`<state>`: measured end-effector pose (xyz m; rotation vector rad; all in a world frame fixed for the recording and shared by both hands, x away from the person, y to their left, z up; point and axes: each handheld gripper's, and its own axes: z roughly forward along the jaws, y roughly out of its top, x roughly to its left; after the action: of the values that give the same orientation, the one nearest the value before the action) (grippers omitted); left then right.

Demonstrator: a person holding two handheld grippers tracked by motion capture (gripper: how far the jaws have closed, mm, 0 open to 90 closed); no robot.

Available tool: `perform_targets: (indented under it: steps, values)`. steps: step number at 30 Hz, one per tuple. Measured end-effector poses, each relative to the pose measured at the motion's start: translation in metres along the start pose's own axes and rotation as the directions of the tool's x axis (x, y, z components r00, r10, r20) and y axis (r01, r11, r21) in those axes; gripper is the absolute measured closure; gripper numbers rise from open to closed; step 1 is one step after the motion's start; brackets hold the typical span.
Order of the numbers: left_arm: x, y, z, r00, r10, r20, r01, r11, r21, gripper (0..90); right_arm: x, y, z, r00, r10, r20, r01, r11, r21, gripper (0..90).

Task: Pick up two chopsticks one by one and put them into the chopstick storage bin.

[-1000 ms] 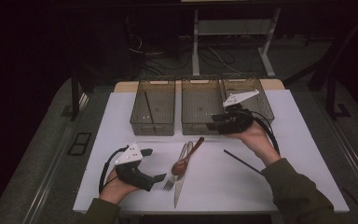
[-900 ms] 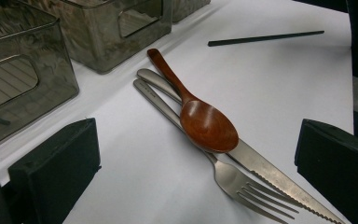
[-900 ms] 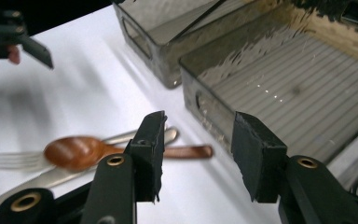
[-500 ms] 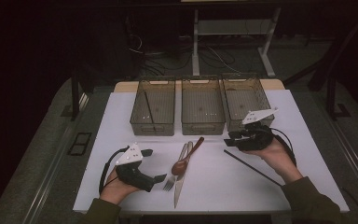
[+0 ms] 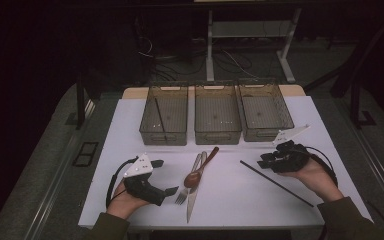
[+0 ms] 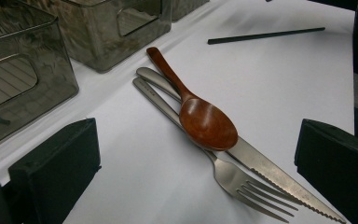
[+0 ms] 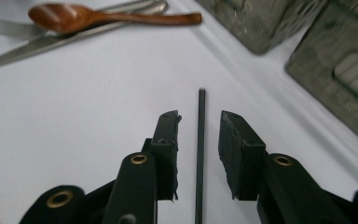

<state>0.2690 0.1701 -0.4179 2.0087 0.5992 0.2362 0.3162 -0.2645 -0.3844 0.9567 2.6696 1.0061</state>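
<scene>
One chopstick [image 7: 201, 140] is being straddled by the right gripper [image 7: 199, 154], its jaws just narrowing but not yet touching. Next, a squeeze and lift seem called for; the left gripper [image 5: 166, 190] is held wide apart.

Both forearms wear olive-green sleeves [image 5: 347, 217]. Left gripper [image 5: 171, 190] is black with a grey three-cornered plate [image 5: 138, 166] on top and a black cable [image 5: 114, 177] looping behind; right gripper [image 5: 261, 161] matches, plate and cable too. Fingers [image 7: 242, 156] are blocky matte black with brass-ringed pivots [image 7: 139, 159].
</scene>
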Motion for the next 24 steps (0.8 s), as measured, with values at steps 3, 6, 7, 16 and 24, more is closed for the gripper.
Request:
perform_targets:
  steps: [3,6,7,16,24]
  values:
    - [0.0,0.0,0.0,1.0,0.002,0.001,-0.002,1.0,0.001,0.0,-0.001,-0.007,-0.004,1.0,-0.003,0.002,0.003,0.999,0.049,67.6]
    - [0.0,0.0,0.0,1.0,0.003,0.001,-0.003,1.0,0.002,0.0,0.0,-0.01,-0.006,1.0,-0.003,0.003,0.003,0.997,0.08,68.6]
    - [0.0,0.0,0.0,1.0,0.003,0.001,-0.003,1.0,0.0,0.0,-0.001,-0.011,-0.006,0.9999,-0.009,0.006,0.009,0.995,0.095,69.1]
    - [0.0,0.0,0.001,1.0,0.007,0.003,-0.007,1.0,0.005,0.0,0.002,-0.025,-0.001,0.9999,-0.017,0.0,0.016,0.963,0.271,72.7]
    - [0.0,0.0,0.001,1.0,0.007,0.004,-0.007,1.0,0.007,0.0,0.0,-0.032,0.007,0.9996,-0.024,0.012,0.017,0.918,0.397,76.3]
